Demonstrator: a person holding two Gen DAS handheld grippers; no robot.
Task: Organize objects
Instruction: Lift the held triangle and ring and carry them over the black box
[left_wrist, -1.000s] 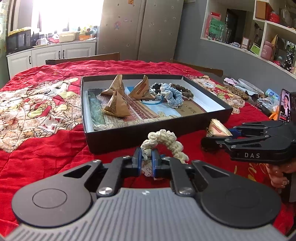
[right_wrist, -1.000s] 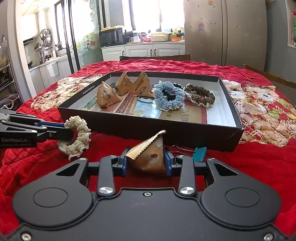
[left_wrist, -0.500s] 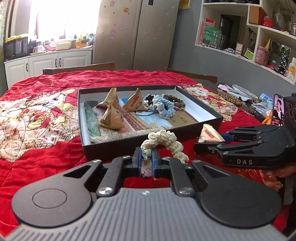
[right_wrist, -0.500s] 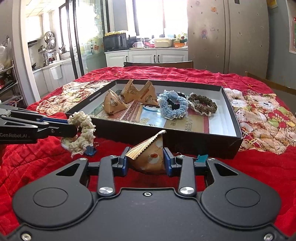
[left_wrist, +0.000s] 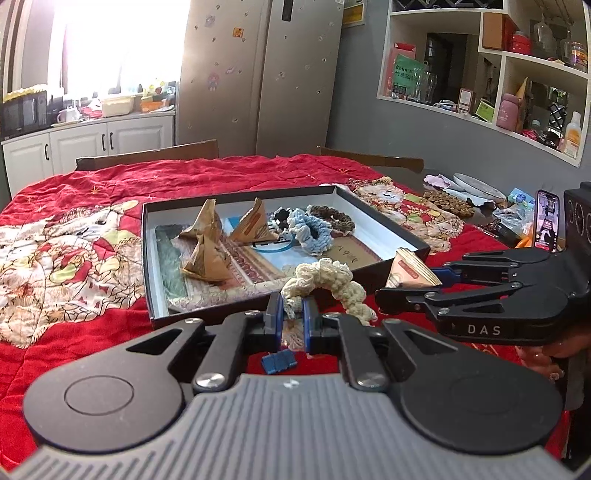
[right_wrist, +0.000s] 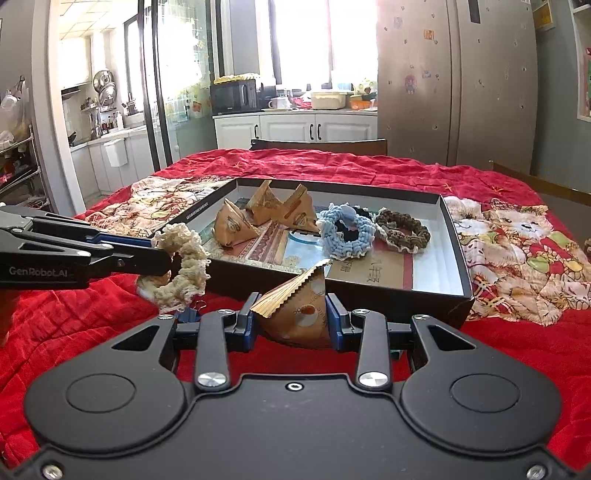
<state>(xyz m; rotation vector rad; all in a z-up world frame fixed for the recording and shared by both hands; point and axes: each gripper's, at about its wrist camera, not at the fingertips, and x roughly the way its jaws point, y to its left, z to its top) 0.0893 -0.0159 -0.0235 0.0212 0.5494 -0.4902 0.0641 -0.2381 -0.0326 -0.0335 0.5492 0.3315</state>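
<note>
- My left tool (left_wrist: 292, 318) pinches a cream scrunchie (left_wrist: 325, 280); my right tool (right_wrist: 291, 325) grips a paper packet (right_wrist: 299, 306).
- Red quilt (right_wrist: 369, 170) covers the table; box (right_wrist: 369, 291) at 12 o'clock, fridge (right_wrist: 454, 81) beyond.

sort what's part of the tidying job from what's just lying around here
Job: cream scrunchie in left gripper; paper packet in right gripper; box holding packets and scrunchies; blue clip.

Lying about: phone, plate, microwave, fridge.

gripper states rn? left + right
Left gripper: shut on the cream scrunchie.
Right gripper: shut on the brown paper packet.
</note>
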